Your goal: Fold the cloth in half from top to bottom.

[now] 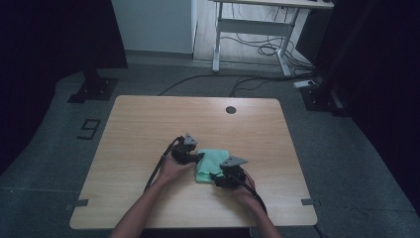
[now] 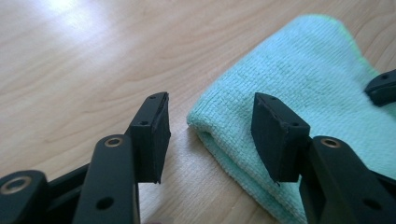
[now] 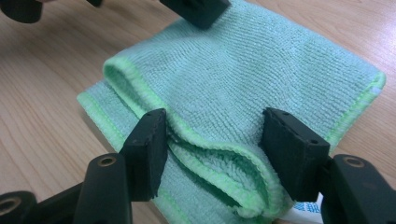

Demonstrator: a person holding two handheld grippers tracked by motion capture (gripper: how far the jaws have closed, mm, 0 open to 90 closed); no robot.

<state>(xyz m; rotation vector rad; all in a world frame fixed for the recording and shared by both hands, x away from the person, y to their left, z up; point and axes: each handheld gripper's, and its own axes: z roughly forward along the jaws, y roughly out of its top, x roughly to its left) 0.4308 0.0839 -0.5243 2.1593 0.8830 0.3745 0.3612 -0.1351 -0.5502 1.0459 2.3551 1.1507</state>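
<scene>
Floor around your table (image 1: pixel 143 119) carries loose cables (image 1: pixel 247 82), a desk frame (image 1: pixel 252 29) stands beyond the far edge, and a dark stand base (image 1: pixel 94 89) sits at the far left; none of it reaches the work. On the tabletop, from the high view, a round grommet (image 1: pixel 231 109) lies near the far edge, well apart from the folded green cloth (image 1: pixel 212 162), which lies toward your side, a little right of centre. Your left gripper (image 1: pixel 197 157) sits at the cloth's left edge and your right gripper (image 1: pixel 221 179) at its near edge.

From the left gripper view, your left gripper (image 2: pixel 210 128) has its jaws partly open, straddling the cloth's (image 2: pixel 299 79) folded corner: one jaw is over bare wood, the other over the fabric, with neither pad pressing on it.

From the right gripper view, your right gripper (image 3: pixel 212 144) also stands partly open, its jaws either side of the cloth's (image 3: pixel 243 70) bunched, layered hem; you have no grip on it. A white label (image 3: pixel 303 212) peeks out beside one jaw.
</scene>
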